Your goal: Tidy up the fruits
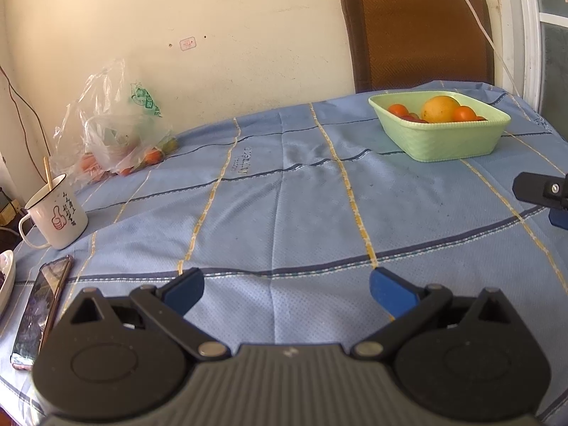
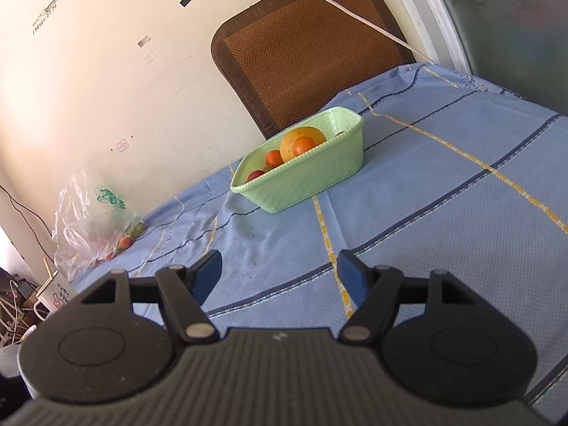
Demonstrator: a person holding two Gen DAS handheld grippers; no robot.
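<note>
Both grippers are empty right now. The left gripper [image 1: 285, 293] has its blue pads spread wide with nothing between them, hovering low over the tabletop [image 1: 284, 213], and the right gripper [image 2: 278, 275] is spread the same way, holding nothing, tilted and looking toward the basket. (You can also see a bit of the right one poking in at the edge of the left camera view.)

So my read is we're between picks: some fruit is already sorted, and more needs fetching. The green basket [image 1: 443, 142] sits toward the far side of the tabletop near the chair [image 1: 419, 32], well apart from both grippers. Inside there's one big yellow-orange fruit [image 1: 440, 108], plus a few small orange-red ones [image 1: 397, 110] tucked around it, and something darker red low down that I can't make out.

The leftover fruit looks to be in the clear plastic bag [image 1: 113, 131] against the wall on the far left, with small orange pieces [image 1: 154, 156] showing through the film. Next move probably means the left gripper heading over there, and the hard part will be getting one fruit out without snagging the crumpled plastic (thin, floppy, likely to drag along).

The mug [image 1: 56, 213] and phone [image 1: 41, 312] sit near the left edge of the tabletop, so that reach needs some care.
</note>
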